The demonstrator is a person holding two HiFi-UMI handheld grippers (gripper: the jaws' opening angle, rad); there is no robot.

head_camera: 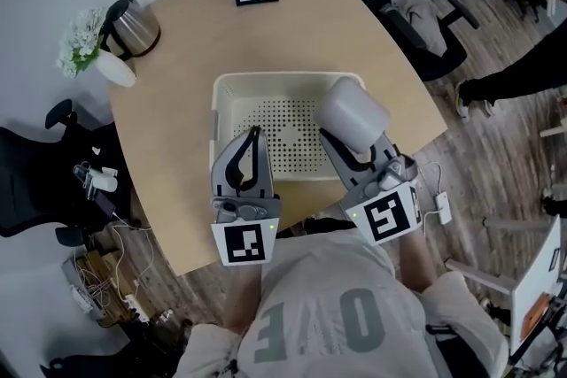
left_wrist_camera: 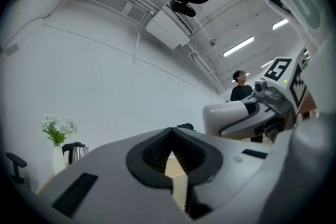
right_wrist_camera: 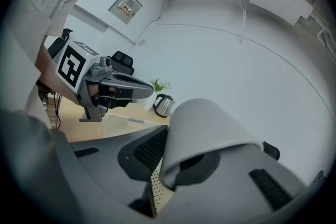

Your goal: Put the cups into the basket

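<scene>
Jaws of the right tongs [head_camera: 347,144] are pinching the wall of a pale grey, smooth plastic cup [head_camera: 352,112], and the right gripper view appears to show one jaw outside the rim and the other inside the mouth. The cup [right_wrist_camera: 210,128] is tilting, with its mouth facing back toward the tongs [right_wrist_camera: 168,168]. It is hanging over the right half of a cream, rectangular plastic basket with a perforated floor [head_camera: 266,81], which is sitting in the middle of a light wooden table [head_camera: 190,40].

The left tongs [head_camera: 254,137] are hovering over the basket's near left part. Their jaws are drawn together with nothing between them, as the left gripper view [left_wrist_camera: 170,157] is also showing. A steel kettle [head_camera: 135,27] is standing near the table's far left edge.
</scene>
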